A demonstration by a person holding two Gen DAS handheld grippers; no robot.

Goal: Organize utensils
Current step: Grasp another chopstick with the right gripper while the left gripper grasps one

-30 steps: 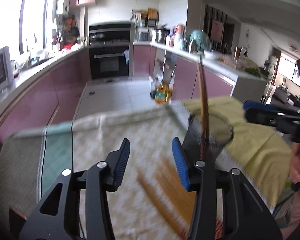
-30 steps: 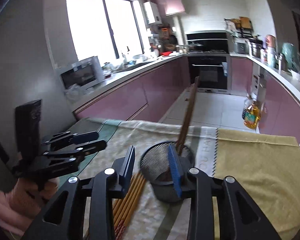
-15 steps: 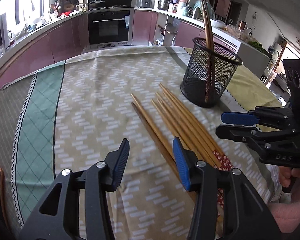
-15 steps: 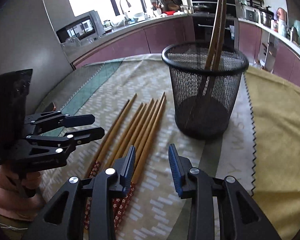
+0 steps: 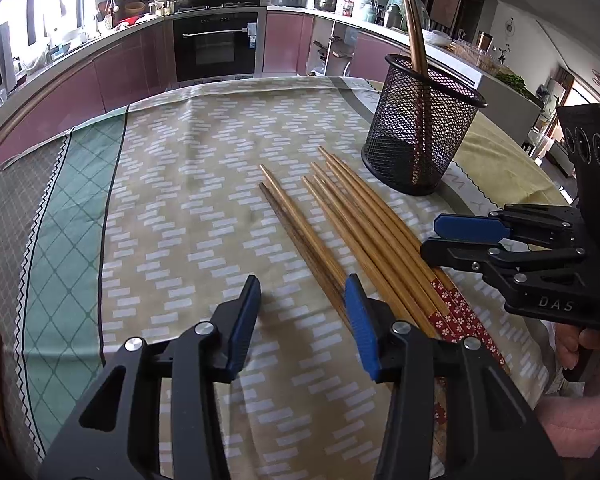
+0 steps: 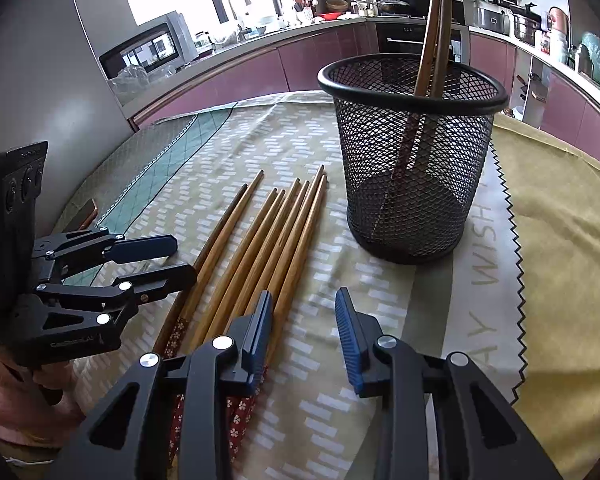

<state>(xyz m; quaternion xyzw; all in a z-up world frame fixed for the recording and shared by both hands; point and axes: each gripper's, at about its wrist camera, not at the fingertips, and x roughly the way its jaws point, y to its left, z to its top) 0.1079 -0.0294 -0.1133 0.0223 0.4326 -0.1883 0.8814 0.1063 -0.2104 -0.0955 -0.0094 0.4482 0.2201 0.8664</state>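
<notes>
Black wire mesh, round and upright: the utensil holder [image 6: 412, 160] stands on the patterned tablecloth [image 5: 188, 184], and it has two chopsticks in the holder [image 6: 434, 32] leaning together against its far rim, thin tips poking well above the top. Through the mesh you can follow them down to the dark base; their decorated red ends sit at the bottom.

Just beside the holder, on the cloth, lies a row of loose chopsticks [image 5: 352, 236], seven by my count, side by side and roughly parallel, narrow tips pointing toward the holder, red flowered ends nearest the camera. The darkest one lies at the outer edge of the row.

Left gripper [image 5: 302, 324] is low over the cloth, blue pads spread wide, nothing between them; its right finger sits over the edge of the row. Right gripper [image 6: 304, 334] is likewise spread wide and empty, its left finger overlapping the flowered ends, the holder straight ahead of it. Each gripper shows in the other's view, hovering at either side of the row.

Behind: kitchen counters [image 6: 236, 52] and an oven [image 5: 214, 46].
</notes>
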